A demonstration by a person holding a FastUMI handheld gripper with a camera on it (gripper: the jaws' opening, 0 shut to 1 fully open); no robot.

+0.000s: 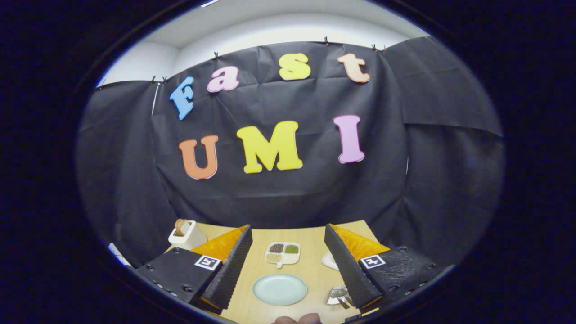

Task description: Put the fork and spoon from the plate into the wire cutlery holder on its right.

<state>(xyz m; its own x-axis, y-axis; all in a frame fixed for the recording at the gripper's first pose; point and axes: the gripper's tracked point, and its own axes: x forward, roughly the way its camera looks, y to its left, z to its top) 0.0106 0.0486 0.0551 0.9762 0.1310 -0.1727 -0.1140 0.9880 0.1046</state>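
Observation:
My gripper (287, 230) is held well above the wooden table (315, 279), open, with nothing between its fingers. Below the gap between the fingers lies a pale green round plate (279, 289), and its surface looks bare. To the plate's right, against the inner side of the right finger (348, 270), stands the small silvery wire cutlery holder (337, 295). Metal cutlery pieces (344, 300) appear to rest in it, too small to tell fork from spoon. The right finger hides part of the holder.
Beyond the plate sits a white divided dish (282, 253) with grains. A white pot (186, 234) holding wooden pieces stands at the far left. A white object (329, 260) peeks from behind the right finger. A person's fingertips (297, 319) show at the near table edge.

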